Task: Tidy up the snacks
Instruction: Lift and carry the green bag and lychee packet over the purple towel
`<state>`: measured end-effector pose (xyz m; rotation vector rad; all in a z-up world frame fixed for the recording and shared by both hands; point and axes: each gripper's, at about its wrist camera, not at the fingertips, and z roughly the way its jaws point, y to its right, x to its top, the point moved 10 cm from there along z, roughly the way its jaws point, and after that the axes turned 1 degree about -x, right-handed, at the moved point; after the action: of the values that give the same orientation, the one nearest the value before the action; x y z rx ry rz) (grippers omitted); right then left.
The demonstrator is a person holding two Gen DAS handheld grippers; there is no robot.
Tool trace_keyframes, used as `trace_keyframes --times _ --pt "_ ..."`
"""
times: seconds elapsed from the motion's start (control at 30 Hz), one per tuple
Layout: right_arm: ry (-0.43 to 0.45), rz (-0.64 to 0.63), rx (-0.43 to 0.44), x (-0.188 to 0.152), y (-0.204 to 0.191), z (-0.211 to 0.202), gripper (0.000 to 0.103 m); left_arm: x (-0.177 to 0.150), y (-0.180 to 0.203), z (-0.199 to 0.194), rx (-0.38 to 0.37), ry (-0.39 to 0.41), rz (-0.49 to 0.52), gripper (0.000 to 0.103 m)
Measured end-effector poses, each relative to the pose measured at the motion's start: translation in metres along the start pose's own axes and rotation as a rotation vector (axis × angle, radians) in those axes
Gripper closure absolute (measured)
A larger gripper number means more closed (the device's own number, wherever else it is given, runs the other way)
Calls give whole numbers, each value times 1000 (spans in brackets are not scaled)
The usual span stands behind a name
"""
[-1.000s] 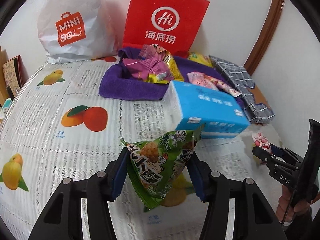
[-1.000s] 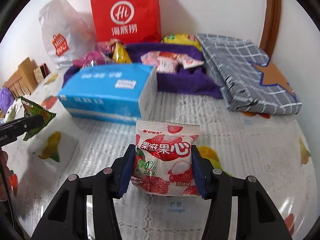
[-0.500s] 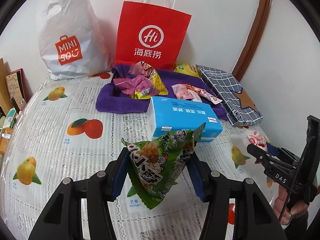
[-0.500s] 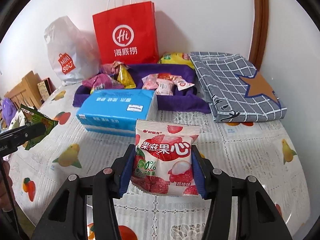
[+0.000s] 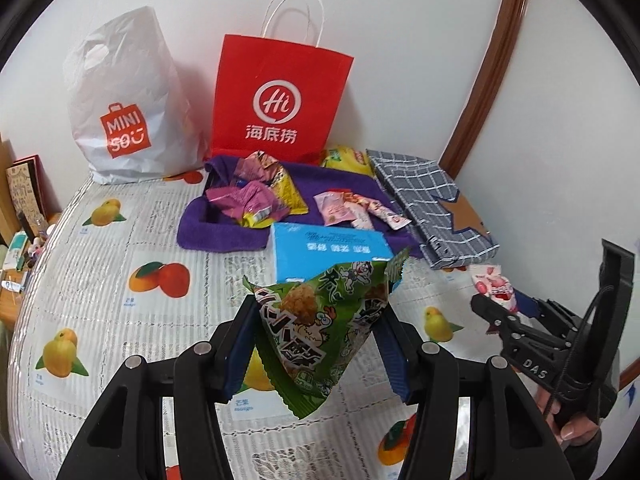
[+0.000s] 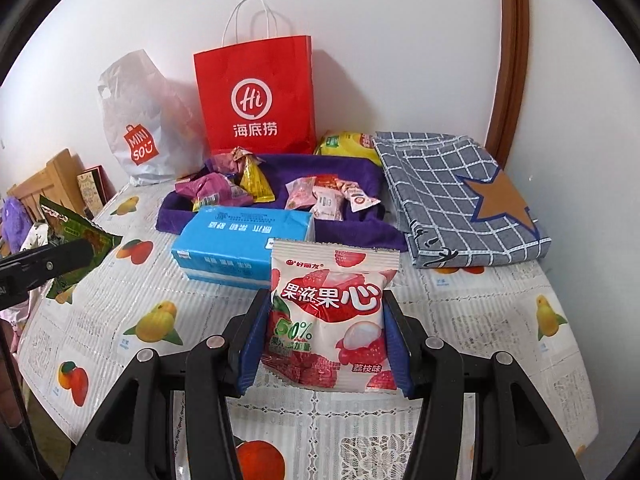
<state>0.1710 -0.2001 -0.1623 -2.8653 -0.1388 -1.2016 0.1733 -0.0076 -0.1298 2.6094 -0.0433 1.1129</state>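
My left gripper is shut on a green snack packet and holds it above the table. It also shows at the left of the right wrist view. My right gripper is shut on a white and red lychee candy packet, also held above the table; the packet shows at the right of the left wrist view. A purple towel tray at the back holds several pink, yellow and red snack packets.
A blue tissue pack lies in front of the purple tray. A red paper bag and a white plastic bag stand against the wall. A folded grey checked cloth lies at the right. The table has a fruit-print cover.
Both grippers have risen and pulled back from the tray, each still holding its packet. The table objects look smaller and farther away.
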Motion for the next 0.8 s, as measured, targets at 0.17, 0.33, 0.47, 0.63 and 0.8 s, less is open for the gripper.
trace_keyframes --times 0.17,0.33,0.47,0.63,0.8 --pt "35 13 3 14 3 -9 50 11 7 -5 4 20 12 49" --pt "52 32 5 27 6 -15 50 22 13 -7 0 28 23 49" --pt "69 45 2 38 7 -15 50 31 18 -8 -6 33 42 49" --pt "75 47 -2 49 6 -12 50 45 18 -9 2 47 54 49" --pt "80 33 -7 60 1 -12 50 53 15 -6 6 49 49 49"
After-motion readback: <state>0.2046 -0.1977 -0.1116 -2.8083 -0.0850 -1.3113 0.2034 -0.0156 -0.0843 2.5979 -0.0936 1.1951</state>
